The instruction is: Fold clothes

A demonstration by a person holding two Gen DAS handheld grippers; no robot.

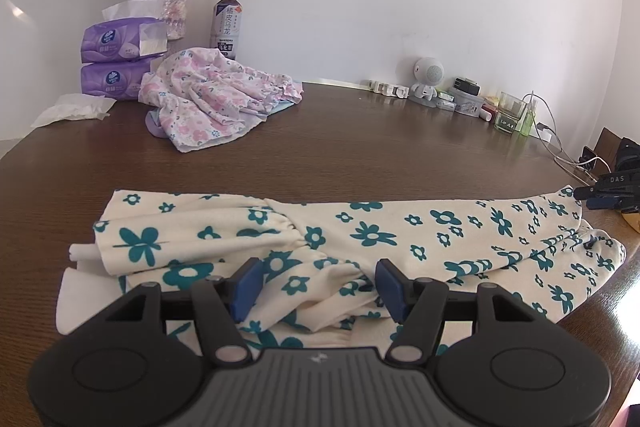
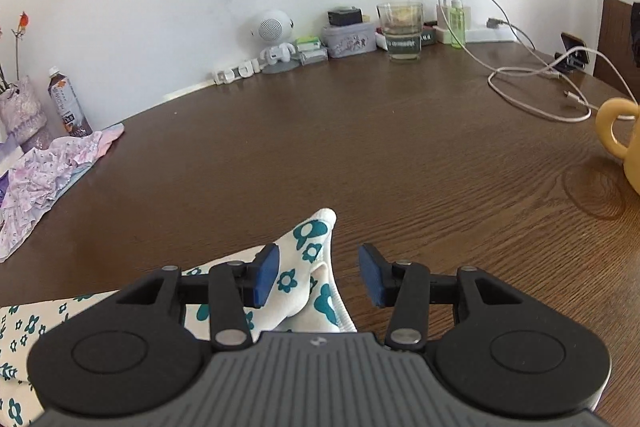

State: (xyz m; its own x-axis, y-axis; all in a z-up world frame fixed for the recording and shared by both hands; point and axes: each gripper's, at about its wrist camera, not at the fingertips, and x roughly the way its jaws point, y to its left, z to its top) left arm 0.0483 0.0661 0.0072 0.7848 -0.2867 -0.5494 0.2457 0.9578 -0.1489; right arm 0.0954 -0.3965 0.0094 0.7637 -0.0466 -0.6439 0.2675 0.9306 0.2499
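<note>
At the bottom of the left wrist view the left gripper [image 1: 316,289] is seen with its blue pads spread wide over a gathered ridge of the teal-flowered garment [image 1: 360,231], and nothing is pinched between them. In the right wrist view the right gripper [image 2: 318,275] is likewise held spread, with a raised corner of the same garment [image 2: 308,247] lying between the pads nearer the left one; whether that pad touches the cloth cannot be told. The garment is laid in a long band across the lower half of the left frame on the wooden table [image 1: 360,147], partly doubled over but rumpled, so the folding is judged begun and far from finished. Its near edge is hidden by the gripper bodies. Farther back, at upper left, a pink floral garment [image 1: 216,99] is left crumpled and unfolded, partly covering something pale blue that cannot be made out.
</note>
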